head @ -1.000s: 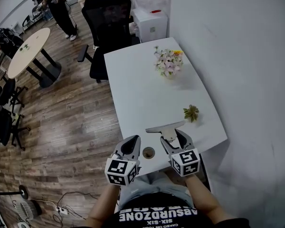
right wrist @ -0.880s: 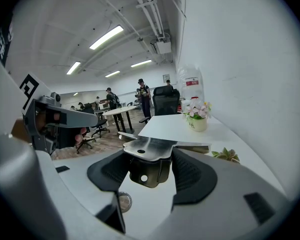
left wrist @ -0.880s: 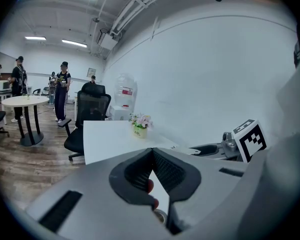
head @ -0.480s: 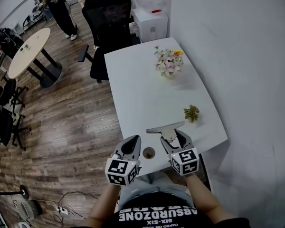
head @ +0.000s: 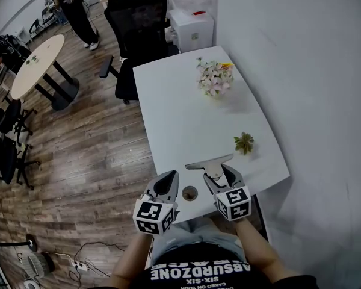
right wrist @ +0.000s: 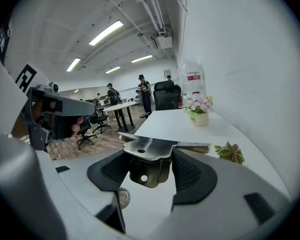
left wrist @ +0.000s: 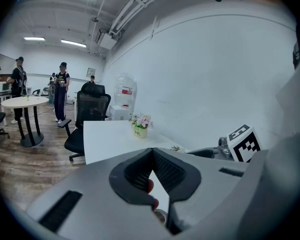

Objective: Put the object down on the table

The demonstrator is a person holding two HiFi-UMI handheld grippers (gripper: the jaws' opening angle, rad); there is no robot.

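A flat T-shaped metal scraper (head: 209, 162) sits in my right gripper (head: 219, 171), which is shut on its handle. Its blade hangs level just above the white table (head: 180, 119) near the front edge. In the right gripper view the scraper (right wrist: 150, 146) lies across the jaws of the right gripper (right wrist: 150, 160), with its dark handle pinched between the pads. My left gripper (head: 166, 180) hovers beside it over the table's front edge. Its jaws meet at the tips with nothing between them, as the left gripper (left wrist: 152, 152) shows in its own view.
A pot of pink flowers (head: 215, 80) stands at the table's far end and a small green succulent (head: 243, 143) near the right edge. A round cable hole (head: 189, 192) lies between the grippers. A black office chair (head: 135, 35) and a water dispenser (head: 192, 23) stand beyond, and the white wall is on the right.
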